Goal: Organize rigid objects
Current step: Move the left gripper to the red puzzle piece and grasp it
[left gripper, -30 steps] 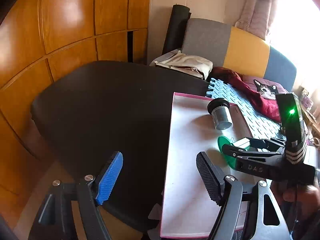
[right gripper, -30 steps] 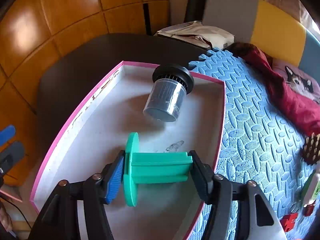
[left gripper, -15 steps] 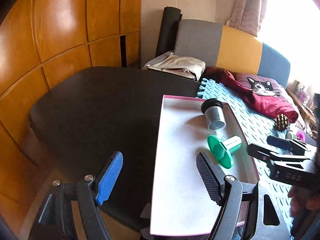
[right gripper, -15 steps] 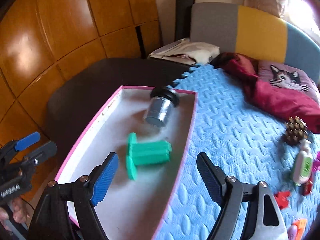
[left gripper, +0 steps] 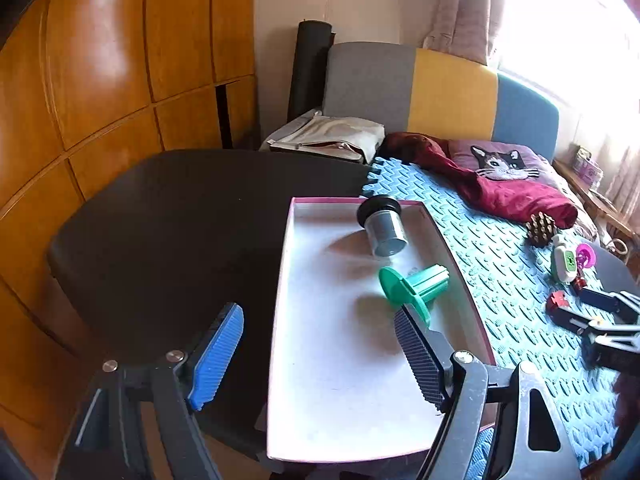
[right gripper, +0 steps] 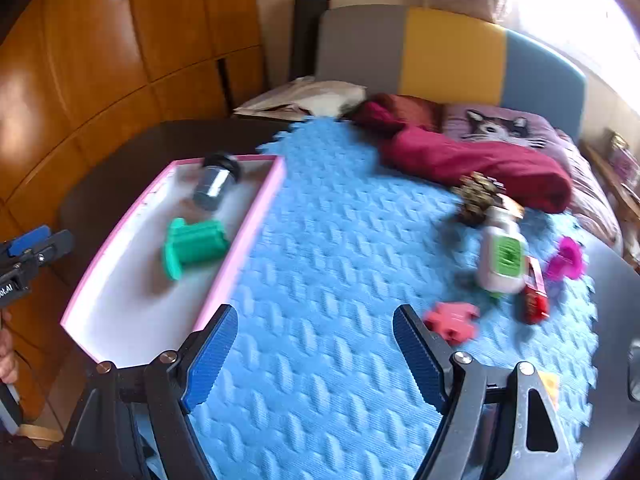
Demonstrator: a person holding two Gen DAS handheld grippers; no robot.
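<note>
Holding nothing, your right gripper (right gripper: 316, 354) sits low centre in its own view, jaws spread wide over bare blue foam mat (right gripper: 340, 240). Your left gripper (left gripper: 320, 356) is likewise wide and empty, low in its frame, one finger over the dark table (left gripper: 180, 220), the other over the pink-rimmed tray (left gripper: 280, 280).

Tray contents, centre of the left view: green spool (left gripper: 414, 286) lying on its side, flange toward you; grey canister with black cap (left gripper: 382, 224) tipped against the far rim. Both look settled, apart from each other.

Loose items, right side of the right view: pink puzzle piece (right gripper: 452, 320) just beside your right finger; white bottle with green label (right gripper: 502, 256) lying flat; red packet (right gripper: 534, 294) touching the bottle's lower edge; magenta piece (right gripper: 566, 260) near the mat's edge; pinecone (right gripper: 478, 196) touching the bottle's top end, by the maroon cloth (right gripper: 480, 164).

Risks, as judged:
- The right view is motion-blurred. Closing on anything before it steadies likely means a misjudged grip.
- The puzzle piece lies flat and thin on soft foam. Your fingers may dig into the mat and skate over it, or pinch a corner so it pivots out.
- The bottle is round and on its side; an off-centre squeeze could roll it into the packet or pinecone.
- The magenta piece could be knocked off the mat onto the grey surface beyond.
- When carrying to the tray, dropping near the spool could set it rolling; the canister's lean looks easy to disturb.
</note>
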